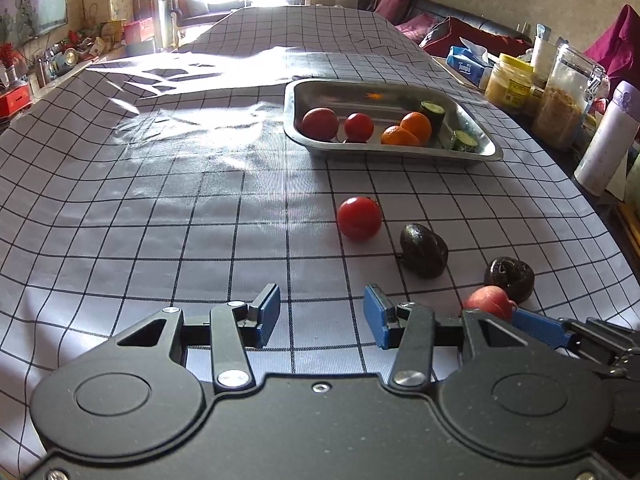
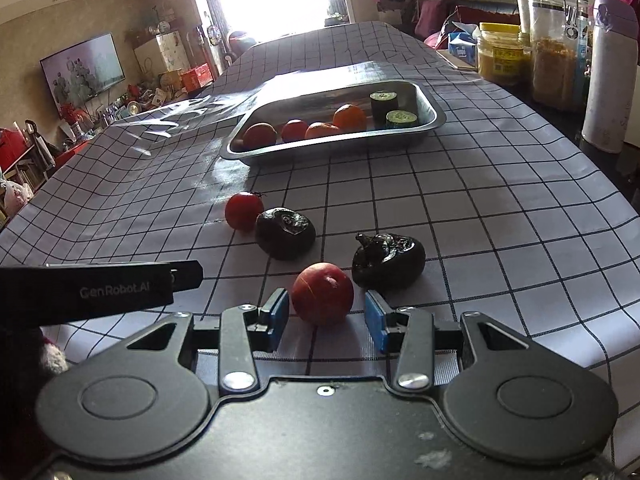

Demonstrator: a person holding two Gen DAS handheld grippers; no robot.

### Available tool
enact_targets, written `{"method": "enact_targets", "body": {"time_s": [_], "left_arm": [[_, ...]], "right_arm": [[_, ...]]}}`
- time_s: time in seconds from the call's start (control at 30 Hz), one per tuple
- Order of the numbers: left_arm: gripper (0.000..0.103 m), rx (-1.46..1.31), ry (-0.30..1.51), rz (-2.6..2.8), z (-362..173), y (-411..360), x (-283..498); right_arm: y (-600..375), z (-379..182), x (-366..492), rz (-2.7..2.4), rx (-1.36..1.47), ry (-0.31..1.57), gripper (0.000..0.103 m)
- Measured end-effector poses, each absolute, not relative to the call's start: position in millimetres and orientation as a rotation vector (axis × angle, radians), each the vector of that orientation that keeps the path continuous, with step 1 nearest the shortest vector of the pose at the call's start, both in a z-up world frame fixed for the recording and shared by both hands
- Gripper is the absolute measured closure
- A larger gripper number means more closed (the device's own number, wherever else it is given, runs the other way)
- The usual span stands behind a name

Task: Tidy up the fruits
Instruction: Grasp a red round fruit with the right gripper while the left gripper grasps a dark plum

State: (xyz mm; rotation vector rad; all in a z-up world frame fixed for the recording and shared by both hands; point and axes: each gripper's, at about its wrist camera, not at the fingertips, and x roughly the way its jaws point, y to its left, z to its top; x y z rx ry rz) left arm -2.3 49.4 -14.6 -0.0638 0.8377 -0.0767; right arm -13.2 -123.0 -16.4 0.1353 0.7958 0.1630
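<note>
A metal tray (image 1: 486, 151) (image 2: 434, 120) holds two red fruits, two oranges and two cucumber pieces. Loose on the checked cloth lie a red tomato (image 1: 359, 218) (image 2: 243, 211), two dark wrinkled fruits (image 1: 424, 250) (image 1: 509, 278) and a pinkish-red fruit (image 2: 322, 294) (image 1: 489, 302). My right gripper (image 2: 326, 316) is open, with the pinkish-red fruit resting on the cloth between its blue fingertips and small gaps on both sides. My left gripper (image 1: 322, 316) is open over bare cloth, left of the fruits. Its black body (image 2: 100, 290) shows in the right wrist view.
Jars (image 2: 556, 44), a yellow-lidded tub (image 2: 500, 54), a white flask (image 2: 608, 72) and a tissue box (image 1: 468, 65) line the table's right edge. Glare falls on wrinkled cloth (image 1: 192, 80) left of the tray. Bare checked cloth stretches to the left.
</note>
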Motion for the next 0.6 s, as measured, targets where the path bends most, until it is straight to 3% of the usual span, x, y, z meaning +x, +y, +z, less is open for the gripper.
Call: {"method": "enact_targets", "body": {"time_s": [0.2, 0.3, 0.6], "left_arm": [[0.049, -0.073, 0.850, -0.091, -11.8, 47.5, 5.9], [0.049, -0.068, 0.849, -0.099, -10.5, 43.0, 8.1], [0.049, -0.060, 0.852, -0.125, -4.5, 25.4, 16.4]], "right_arm": [[-116.0, -19.9, -8.4, 0.156, 0.097, 0.802, 0.058], [-112.2, -20.5, -9.0, 0.145, 0.053, 0.788, 0.068], [-128.3, -11.2, -12.5, 0.175, 0.086, 0.783, 0.068]]}}
